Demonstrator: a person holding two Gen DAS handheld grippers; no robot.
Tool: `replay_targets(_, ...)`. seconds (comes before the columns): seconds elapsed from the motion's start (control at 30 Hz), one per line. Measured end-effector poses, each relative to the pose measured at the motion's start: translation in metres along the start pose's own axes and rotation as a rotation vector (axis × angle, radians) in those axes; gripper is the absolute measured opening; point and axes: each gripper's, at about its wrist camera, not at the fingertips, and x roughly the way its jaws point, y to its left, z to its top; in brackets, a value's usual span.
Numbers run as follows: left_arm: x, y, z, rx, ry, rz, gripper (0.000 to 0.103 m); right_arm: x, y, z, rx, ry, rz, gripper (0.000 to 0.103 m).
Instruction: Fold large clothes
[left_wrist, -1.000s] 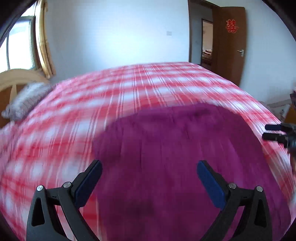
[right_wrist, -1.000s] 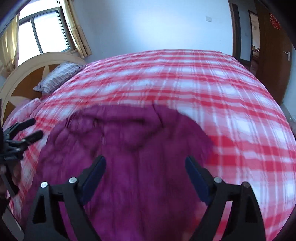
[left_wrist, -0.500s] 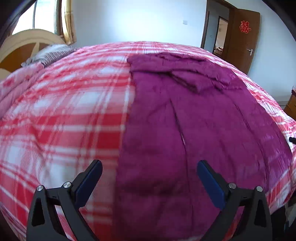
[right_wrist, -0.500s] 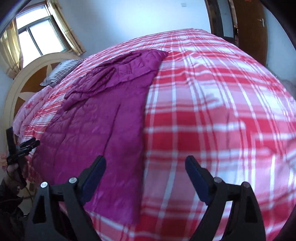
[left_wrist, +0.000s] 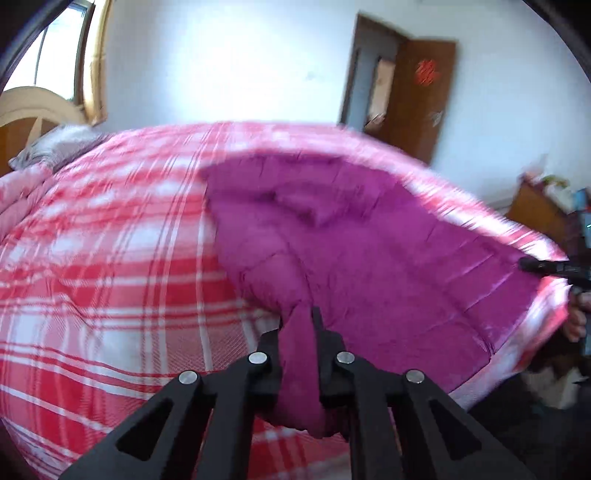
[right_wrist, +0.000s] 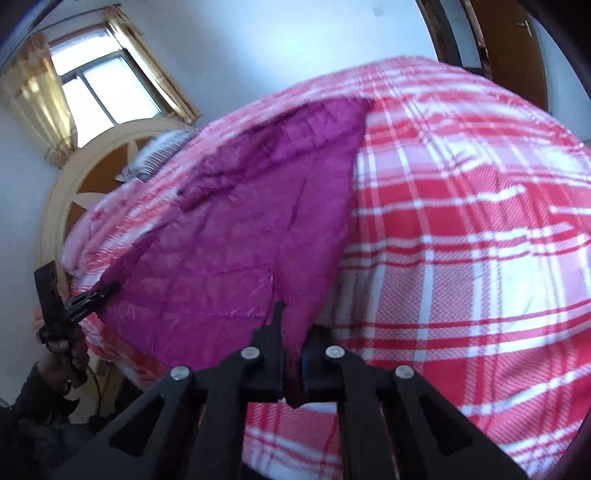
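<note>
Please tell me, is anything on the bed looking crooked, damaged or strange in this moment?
Nothing looks damaged. The magenta quilted coat lies across the red plaid bedspread, with its top part bunched and folded over. Both tongs, left and right, are shut on its near edge, which fits folding.

Left hand-held gripper (left_wrist: 298, 328), right hand-held gripper (right_wrist: 293, 332): jaws just closed, pinching fabric.

Left wrist view close over the near bed (left_wrist: 110, 277) edge, facing along its gripper toward the door (left_wrist: 417, 96), right wrist view equally close, facing toward the window (right_wrist: 99, 96), both sharing the purple coat (left_wrist: 369, 258) and checked cover.
</note>
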Motion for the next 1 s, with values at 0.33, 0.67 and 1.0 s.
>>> replay_targets(0.33, -0.085, -0.012, 0.070, 0.000, -0.200, -0.216, 0.007, -0.131, 0.053, 0.039, -0.080, -0.311, 0.129, 0.008)
replay_targets(0.67, 0.081, 0.058, 0.166, -0.141, -0.003, -0.074, 0.020, 0.009, -0.024, 0.173, 0.152, -0.261, 0.050, 0.008)
replay_targets(1.0, 0.125, 0.062, 0.185, -0.050, 0.078, 0.018, 0.026, 0.114, -0.078, 0.207, 0.198, -0.126, -0.071, 0.008)
